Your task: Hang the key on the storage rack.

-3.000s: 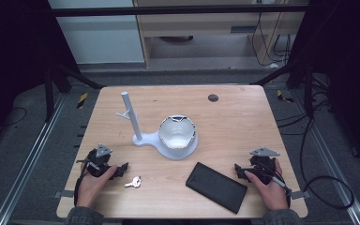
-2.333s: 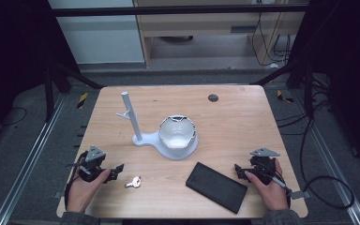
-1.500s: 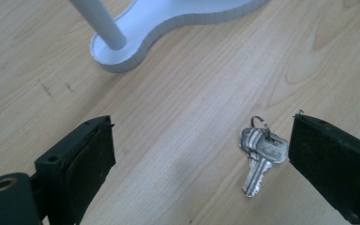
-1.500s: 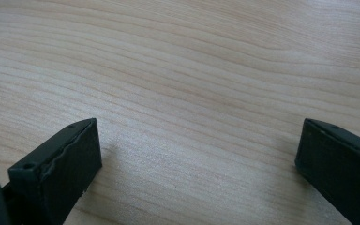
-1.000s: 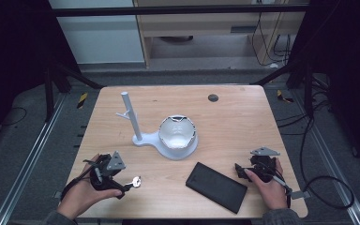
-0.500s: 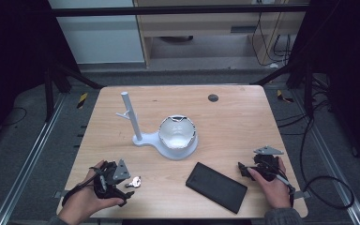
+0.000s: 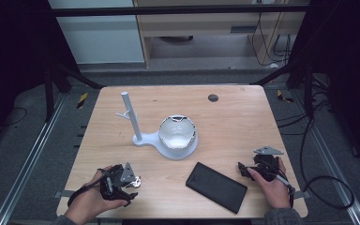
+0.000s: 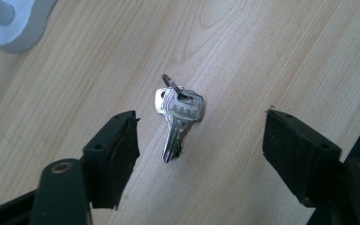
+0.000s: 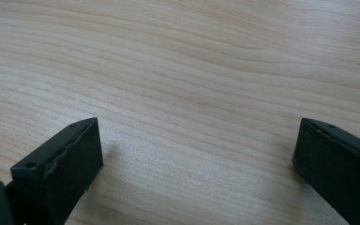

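Pale grained wooden table point(image 7: 243, 117), flat silver keys point(image 8: 178, 117) between spread left gripper point(image 8: 199, 150) fingers, right gripper point(image 9: 194, 159) fingers spread.

A lab or workshop recording bay. A wooden worktop point(image 7: 243, 122) stands on grey carpet inside a dark metal frame point(image 7: 56, 77), with black cables point(image 7: 318, 180) trailing at three o'clock and pale cabinets point(image 7: 201, 28) at twelve o'clock.

In the left gripper view, the grey stand base point(image 8: 16, 21) is cut off at eleven o'clock; a second key point(image 8: 159, 104) hides under the front key point(image 8: 180, 115).
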Demonstrator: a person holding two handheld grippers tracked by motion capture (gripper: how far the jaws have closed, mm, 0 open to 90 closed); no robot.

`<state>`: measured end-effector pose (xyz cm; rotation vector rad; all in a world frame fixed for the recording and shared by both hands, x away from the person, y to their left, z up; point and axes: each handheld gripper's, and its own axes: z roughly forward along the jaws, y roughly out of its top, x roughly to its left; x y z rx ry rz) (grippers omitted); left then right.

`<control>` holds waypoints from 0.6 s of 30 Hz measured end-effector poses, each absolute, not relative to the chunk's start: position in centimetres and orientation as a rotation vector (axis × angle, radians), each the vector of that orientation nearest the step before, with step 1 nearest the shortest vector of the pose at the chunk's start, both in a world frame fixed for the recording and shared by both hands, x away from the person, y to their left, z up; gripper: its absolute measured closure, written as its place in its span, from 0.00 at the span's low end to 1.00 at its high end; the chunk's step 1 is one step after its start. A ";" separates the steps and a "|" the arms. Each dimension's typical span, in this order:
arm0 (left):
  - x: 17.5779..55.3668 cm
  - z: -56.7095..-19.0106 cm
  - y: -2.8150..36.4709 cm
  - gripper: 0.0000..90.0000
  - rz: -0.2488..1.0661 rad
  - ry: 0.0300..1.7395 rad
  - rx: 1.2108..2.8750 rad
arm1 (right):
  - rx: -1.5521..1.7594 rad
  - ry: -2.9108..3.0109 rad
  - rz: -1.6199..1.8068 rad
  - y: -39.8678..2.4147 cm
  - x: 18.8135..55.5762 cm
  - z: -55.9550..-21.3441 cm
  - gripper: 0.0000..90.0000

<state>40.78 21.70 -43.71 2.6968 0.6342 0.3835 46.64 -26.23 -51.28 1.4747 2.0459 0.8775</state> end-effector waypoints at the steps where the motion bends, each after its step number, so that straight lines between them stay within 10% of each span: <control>1: 40.8 -43.7 21.7 0.33 0.383 0.634 2.697 | 1.475 2.046 0.877 -26.2 46.6 -51.3 0.02; 18: 41.1 -45.0 21.7 0.56 0.384 0.647 2.733 | 1.478 2.042 0.878 -26.2 46.6 -51.3 0.02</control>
